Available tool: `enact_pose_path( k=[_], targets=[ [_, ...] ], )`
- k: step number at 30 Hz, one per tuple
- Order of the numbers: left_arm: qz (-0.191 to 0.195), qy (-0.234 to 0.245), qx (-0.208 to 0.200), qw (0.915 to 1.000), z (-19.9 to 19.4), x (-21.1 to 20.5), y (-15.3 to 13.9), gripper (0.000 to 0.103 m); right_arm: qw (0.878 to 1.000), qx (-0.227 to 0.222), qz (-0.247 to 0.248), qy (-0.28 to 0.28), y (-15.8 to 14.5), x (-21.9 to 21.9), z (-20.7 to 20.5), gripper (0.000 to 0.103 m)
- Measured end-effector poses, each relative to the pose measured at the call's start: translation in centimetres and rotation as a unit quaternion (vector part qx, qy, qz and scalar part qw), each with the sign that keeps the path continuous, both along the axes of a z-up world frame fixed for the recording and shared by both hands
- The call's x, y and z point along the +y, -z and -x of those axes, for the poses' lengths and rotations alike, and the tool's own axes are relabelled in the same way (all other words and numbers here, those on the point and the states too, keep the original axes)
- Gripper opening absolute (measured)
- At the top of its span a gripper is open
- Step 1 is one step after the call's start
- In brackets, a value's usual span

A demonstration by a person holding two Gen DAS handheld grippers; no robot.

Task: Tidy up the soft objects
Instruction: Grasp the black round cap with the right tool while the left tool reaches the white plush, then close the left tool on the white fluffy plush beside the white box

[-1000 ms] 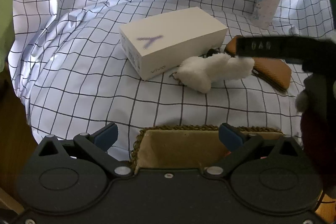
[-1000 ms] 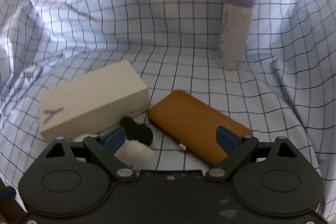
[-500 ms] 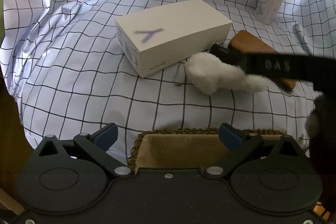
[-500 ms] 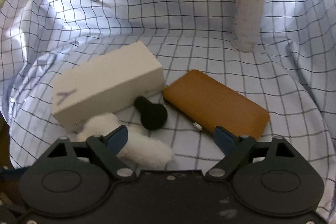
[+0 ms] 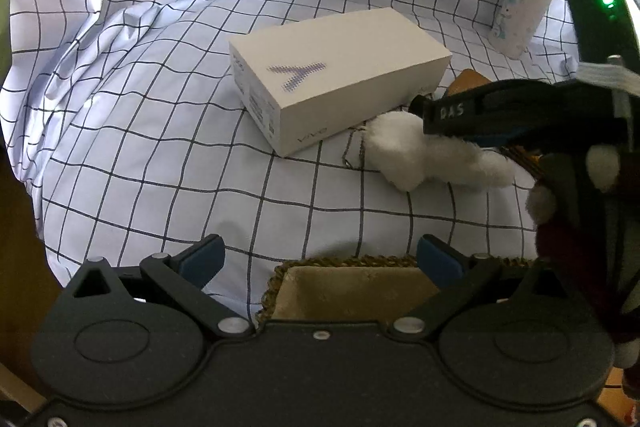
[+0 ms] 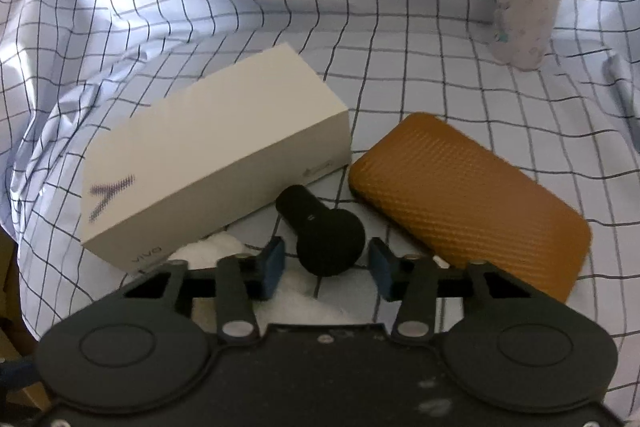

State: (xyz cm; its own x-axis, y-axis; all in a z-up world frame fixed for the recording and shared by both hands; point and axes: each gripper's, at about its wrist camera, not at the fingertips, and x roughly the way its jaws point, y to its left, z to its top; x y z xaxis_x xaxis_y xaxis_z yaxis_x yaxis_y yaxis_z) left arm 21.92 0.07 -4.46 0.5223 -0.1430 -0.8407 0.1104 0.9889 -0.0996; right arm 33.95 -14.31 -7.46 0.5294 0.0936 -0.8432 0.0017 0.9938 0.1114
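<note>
White plush toy (image 5: 432,155), on checked cloth (image 5: 160,131) beside phone box (image 5: 340,99): long axis crosswise, directly under right gripper (image 6: 326,261), jaws just narrowed, grip uncertain; left gripper (image 5: 320,259) spread, empty, farther.

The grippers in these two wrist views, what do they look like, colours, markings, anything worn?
Both grippers are matte black, each with two round housings, silver screws and black linkage arms ending in blue-padded fingers. The right gripper, seen from the left wrist view, carries pale lettering, and a black unit above it has a green light. A dark red sleeve with white fluffy trim shows beside it.
</note>
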Motion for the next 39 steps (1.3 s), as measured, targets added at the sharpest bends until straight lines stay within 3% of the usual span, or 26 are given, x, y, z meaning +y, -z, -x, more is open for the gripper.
enact_pose_path(
  k=[3,22,29,39],
  targets=[
    [0.0,-0.002,-0.001,1.0,0.0,0.1,0.0,0.099,1.0,-0.005,-0.001,-0.003,0.0,0.1,-0.1,0.034],
    [0.012,0.015,-0.022,0.9996,-1.4,-2.0,-2.0,0.099,0.995,-0.081,-0.02,0.06,-4.8,-5.9,7.0,0.034],
    [0.061,-0.001,-0.015,0.998,-4.3,-2.4,-2.6,0.099,0.993,-0.08,-0.013,0.085,-4.0,-7.5,9.6,0.034],
    [0.017,-0.014,-0.006,0.9997,-7.0,-4.5,-0.4,0.099,0.994,-0.068,-0.029,0.085,-3.1,-8.0,11.1,0.034]
  ],
)
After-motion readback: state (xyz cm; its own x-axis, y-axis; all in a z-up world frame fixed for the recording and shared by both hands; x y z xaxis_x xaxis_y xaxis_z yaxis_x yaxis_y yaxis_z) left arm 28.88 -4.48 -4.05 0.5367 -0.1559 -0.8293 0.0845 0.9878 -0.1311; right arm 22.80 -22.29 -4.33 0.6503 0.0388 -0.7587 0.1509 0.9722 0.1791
